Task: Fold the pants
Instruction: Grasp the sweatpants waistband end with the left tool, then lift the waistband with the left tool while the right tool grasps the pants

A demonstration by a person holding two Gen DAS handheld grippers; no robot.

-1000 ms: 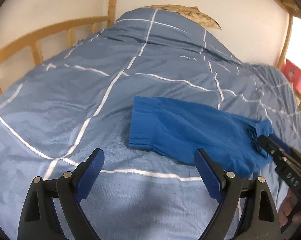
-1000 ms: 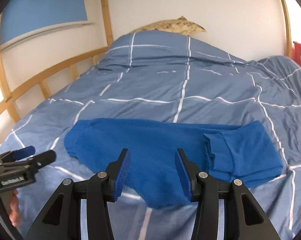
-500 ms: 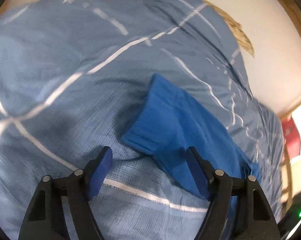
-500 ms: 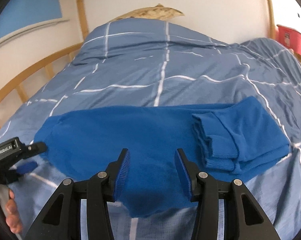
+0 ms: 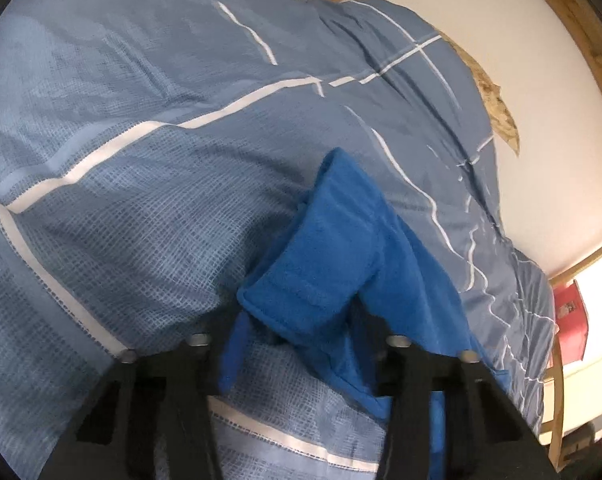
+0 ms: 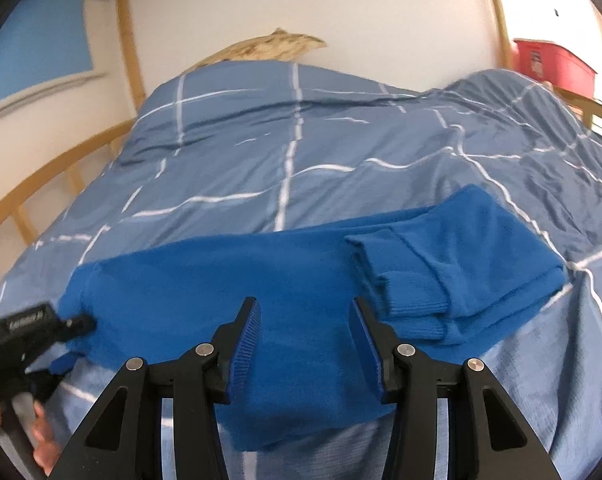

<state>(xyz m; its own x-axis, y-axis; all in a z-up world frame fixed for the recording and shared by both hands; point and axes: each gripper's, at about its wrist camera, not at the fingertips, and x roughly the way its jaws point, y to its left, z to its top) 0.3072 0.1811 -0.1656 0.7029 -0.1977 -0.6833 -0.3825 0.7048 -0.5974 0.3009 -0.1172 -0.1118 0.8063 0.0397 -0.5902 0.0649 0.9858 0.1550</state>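
one pair of blue pants [image 6: 229,276] lies across the bed [image 6: 301,152], on a checked blue duvet. the legs are already folded back onto the body at the right side, so one fold seems done and a further fold is left. the left gripper [image 5: 297,344] has just been closing its jaws, and they now pinch the left end of the pants. the right gripper [image 6: 305,344] hovers over the near edge, jaws half open, holding nothing. two grippers, one pillow [image 6: 261,46].
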